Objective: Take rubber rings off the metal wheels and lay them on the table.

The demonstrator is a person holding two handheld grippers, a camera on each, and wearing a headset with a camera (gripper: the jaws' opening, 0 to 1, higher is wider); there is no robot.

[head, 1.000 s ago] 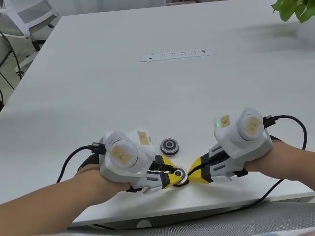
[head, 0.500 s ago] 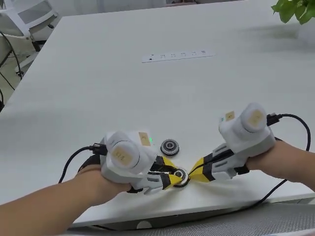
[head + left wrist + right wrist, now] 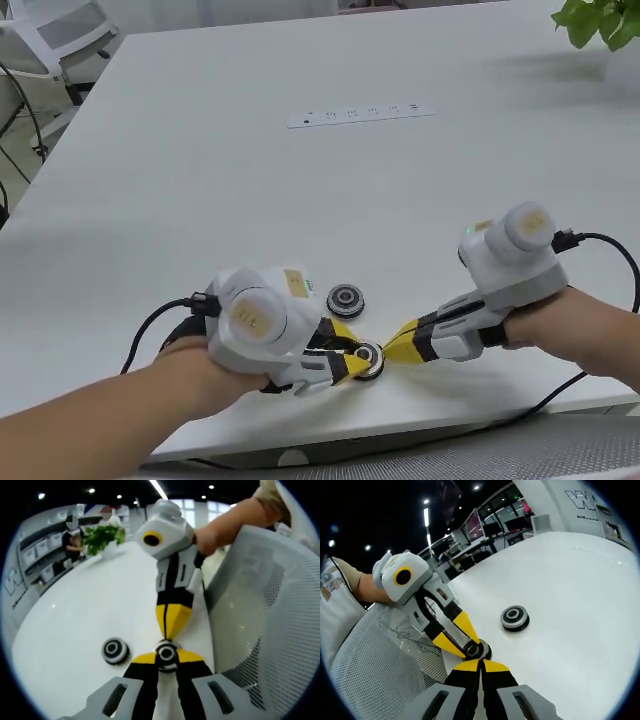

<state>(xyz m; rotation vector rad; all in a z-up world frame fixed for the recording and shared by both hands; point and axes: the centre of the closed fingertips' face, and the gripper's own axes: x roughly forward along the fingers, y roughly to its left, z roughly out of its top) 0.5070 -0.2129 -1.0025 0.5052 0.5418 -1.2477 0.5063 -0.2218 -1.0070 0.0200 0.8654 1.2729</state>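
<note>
Near the bottom centre of the head view, two pairs of tongs meet tip to tip over a white bench [image 3: 300,190]. A small metal wheel [image 3: 366,358] sits between them, close to the bench's near edge.

The left tongs [image 3: 352,362] come in from the lower left of that frame. They are clamped on the wheel, one yellow tip on each side of it. In the left gripper view the wheel [image 3: 166,654] sits face-on between those tips, low in the middle of the frame.

The right tongs [image 3: 392,350] come in from the right, pointing left and a little downward in the frame. Their tips are pressed together and reach the wheel's right edge. In the right gripper view they form one narrow yellow wedge [image 3: 480,665], and the wheel [image 3: 476,650] lies just beyond its point. So the wheel is straight ahead of the right tongs, along their long axis, directly opposite the left pair. Whether the shut tips have caught any of the rubber ring cannot be told, because the ring is too small to separate from the metal.

A second wheel [image 3: 345,297] lies flat on the bench just above the held one in the head view. It touches neither pair of tongs.

Any pull to free the ring would probably run rightward, back along the right tongs' own line.
</note>
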